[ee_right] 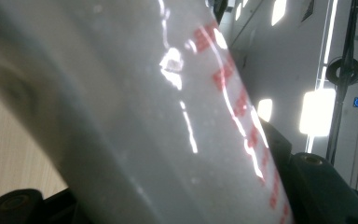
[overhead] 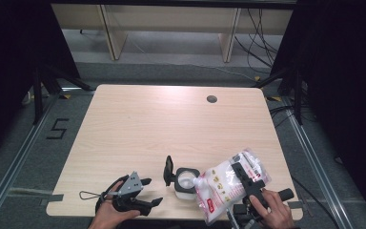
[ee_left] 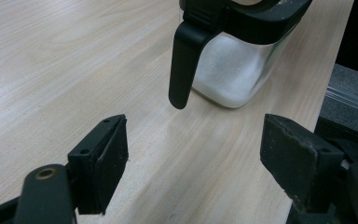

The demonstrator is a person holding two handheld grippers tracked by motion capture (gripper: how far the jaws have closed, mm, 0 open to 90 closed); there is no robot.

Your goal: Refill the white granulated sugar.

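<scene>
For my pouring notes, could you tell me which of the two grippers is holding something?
The right gripper: it clamps the white bag, tilted over the jar. The left gripper stands open, empty.

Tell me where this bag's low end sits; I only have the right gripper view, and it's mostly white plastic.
Observer: The bag, tilted in your right claw, has its low corner at the open mouth of the container.
Operator: Is the lid out of the way?
Observer: Yes, the black lid stands flipped up on the container's left side.
Operator: And the left claw?
Observer: The left claw is open, to the left of the container and apart from it.
</scene>
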